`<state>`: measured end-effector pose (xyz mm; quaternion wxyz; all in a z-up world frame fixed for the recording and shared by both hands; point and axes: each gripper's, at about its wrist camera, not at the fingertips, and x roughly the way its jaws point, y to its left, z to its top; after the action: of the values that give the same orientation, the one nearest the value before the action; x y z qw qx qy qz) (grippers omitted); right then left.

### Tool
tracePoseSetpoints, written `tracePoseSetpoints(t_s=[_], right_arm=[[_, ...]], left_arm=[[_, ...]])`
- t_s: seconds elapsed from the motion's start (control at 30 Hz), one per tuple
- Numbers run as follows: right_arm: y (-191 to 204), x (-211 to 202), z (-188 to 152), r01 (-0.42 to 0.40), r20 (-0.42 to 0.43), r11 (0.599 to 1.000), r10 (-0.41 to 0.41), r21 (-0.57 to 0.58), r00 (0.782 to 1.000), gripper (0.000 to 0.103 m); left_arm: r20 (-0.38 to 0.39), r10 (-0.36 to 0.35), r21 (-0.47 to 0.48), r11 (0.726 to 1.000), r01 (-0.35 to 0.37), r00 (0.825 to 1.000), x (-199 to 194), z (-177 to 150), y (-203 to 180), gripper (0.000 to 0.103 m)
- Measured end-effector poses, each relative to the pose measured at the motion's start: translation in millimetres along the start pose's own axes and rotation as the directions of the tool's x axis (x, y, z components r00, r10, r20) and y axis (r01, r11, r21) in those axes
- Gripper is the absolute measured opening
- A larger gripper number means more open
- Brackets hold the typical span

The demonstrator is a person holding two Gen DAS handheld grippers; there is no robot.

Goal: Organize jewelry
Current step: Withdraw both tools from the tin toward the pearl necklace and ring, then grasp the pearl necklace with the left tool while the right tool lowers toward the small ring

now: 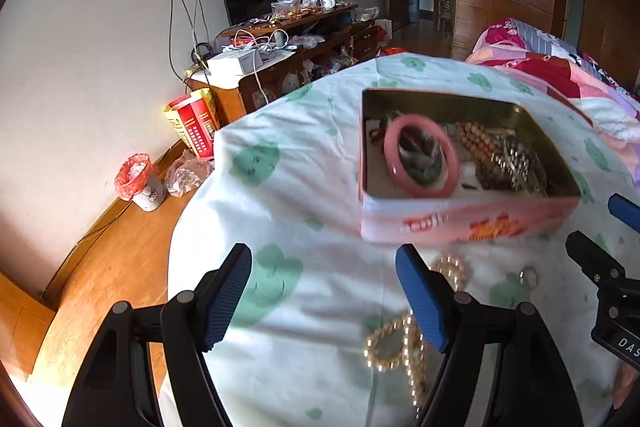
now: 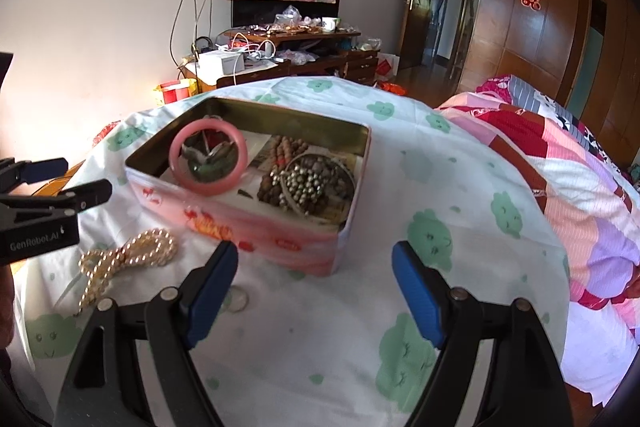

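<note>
An open pink tin box [image 1: 472, 221] [image 2: 256, 227] stands on a white cloth with green prints. It holds a pink bangle [image 1: 420, 155] [image 2: 208, 157], brown wooden beads [image 1: 480, 151] [image 2: 286, 151] and silver bead jewelry [image 2: 312, 183]. A pearl necklace [image 1: 404, 339] [image 2: 128, 255] lies on the cloth in front of the box, beside a small ring [image 1: 529, 275] [image 2: 238, 299]. My left gripper [image 1: 324, 297] is open and empty over the cloth, left of the necklace. My right gripper [image 2: 314, 293] is open and empty, just in front of the box.
The cloth [image 2: 360, 347] covers a rounded surface, with a patchwork quilt [image 2: 560, 163] on the right. A cluttered wooden cabinet [image 1: 280, 67] stands by the far wall. A small bin [image 1: 140, 183] and bags sit on the wooden floor at left.
</note>
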<state>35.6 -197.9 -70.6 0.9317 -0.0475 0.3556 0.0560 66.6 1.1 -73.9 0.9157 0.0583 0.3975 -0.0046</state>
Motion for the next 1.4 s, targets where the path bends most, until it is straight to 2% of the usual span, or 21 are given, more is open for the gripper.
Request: tracePoseSetpoints(t_s=[0.27,0.5,0.63,0.7,0.77,0.83,0.97,1.07,1.17,1.3,1.4], right_arm=[[8.8,1.9,-16.0,-0.029,-0.049,1.0,0.029,-0.004,0.998,0.081],[22.9,7.5,-18.7,-0.063,-0.084,0.998,0.06,-0.031,0.995,0.08],[32.2,15.1,-19.6,-0.068,-0.123,0.996,0.06,-0.062,0.991,0.067],[33.5,20.4,-18.9,-0.069,-0.145,0.996,0.059,-0.064,0.988,0.054],[32.4,26.2,-19.8,-0.084,-0.176,0.995,0.073,-0.06,0.982,0.05],[29.3,27.5,-19.9,-0.101,-0.182,0.994,0.092,-0.043,0.979,0.049],[25.0,27.8,-21.4,-0.133,-0.182,0.991,0.128,-0.018,0.975,0.041],[29.5,27.3,-21.4,-0.141,-0.179,0.989,0.132,-0.039,0.975,0.033],[33.2,26.5,-21.3,-0.149,-0.175,0.987,0.138,-0.055,0.975,0.018],[33.0,25.3,-22.4,-0.151,-0.176,0.987,0.14,-0.047,0.974,0.011],[30.8,23.8,-23.1,-0.143,-0.178,0.989,0.135,-0.035,0.975,0.009]], left_arm=[[-0.026,0.002,-0.01,1.0,-0.002,1.0,3.3,-19.2,-2.8,0.075],[-0.049,-0.025,-0.039,0.999,0.023,0.999,8.6,-26.1,-0.6,0.075],[-0.054,-0.029,-0.045,0.999,0.027,0.998,10.6,-27.8,-0.1,0.075],[-0.056,-0.03,-0.046,0.999,0.028,0.998,11.2,-28.4,-0.1,0.075],[-0.06,-0.036,-0.048,0.998,0.033,0.998,11.7,-28.9,-0.1,0.075],[-0.056,-0.046,-0.051,0.998,0.043,0.997,10.3,-28.5,-0.2,0.075],[-0.052,-0.055,-0.054,0.997,0.053,0.997,8.5,-27.3,0.6,0.075],[-0.054,-0.058,-0.057,0.997,0.055,0.997,8.3,-27.6,0.8,0.075],[-0.057,-0.063,-0.063,0.996,0.06,0.996,7.7,-27.5,1.4,0.075],[-0.049,-0.074,-0.067,0.995,0.07,0.996,4.1,-25.2,1.5,0.075],[-0.041,-0.085,-0.066,0.994,0.082,0.996,0.6,-23.5,0.7,0.075]])
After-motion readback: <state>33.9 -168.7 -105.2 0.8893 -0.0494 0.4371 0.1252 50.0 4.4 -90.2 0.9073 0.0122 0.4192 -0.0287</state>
